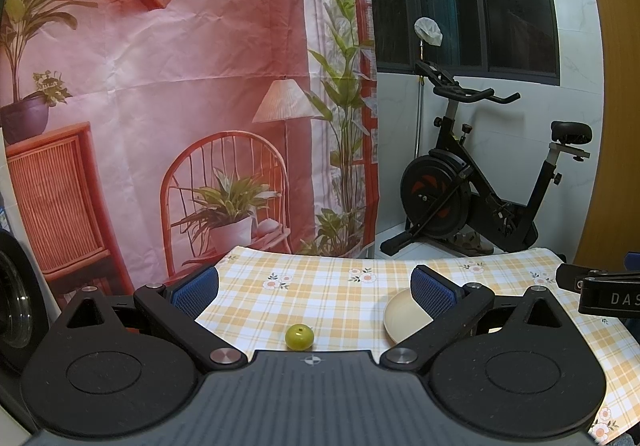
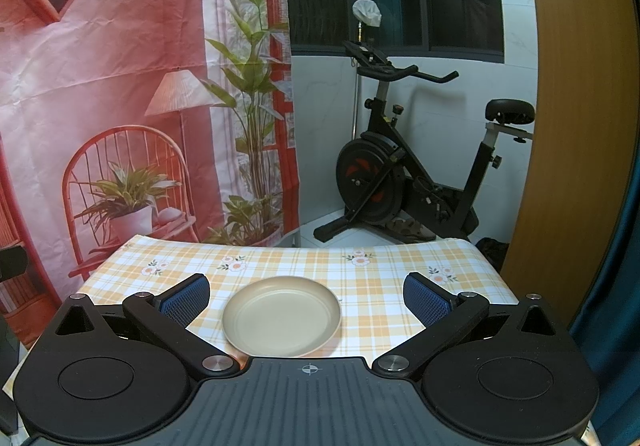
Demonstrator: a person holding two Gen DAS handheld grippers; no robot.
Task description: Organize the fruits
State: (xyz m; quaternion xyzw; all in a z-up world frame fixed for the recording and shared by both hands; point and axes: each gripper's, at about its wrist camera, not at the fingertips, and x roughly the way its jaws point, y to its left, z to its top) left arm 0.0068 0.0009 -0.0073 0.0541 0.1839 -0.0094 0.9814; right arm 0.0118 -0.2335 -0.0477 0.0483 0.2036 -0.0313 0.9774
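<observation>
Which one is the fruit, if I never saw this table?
Find the table with the yellow checked cloth. Near its front edge, left of the cream plate, sits the fruit, alone on the cloth between the left gripper's open fingers. It is the only small, round, yellow-green thing there.

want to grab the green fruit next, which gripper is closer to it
Left. The left gripper is open right behind the green fruit, which sits between its fingers' line. The right gripper is open over the plate, off to the fruit's right.
</observation>
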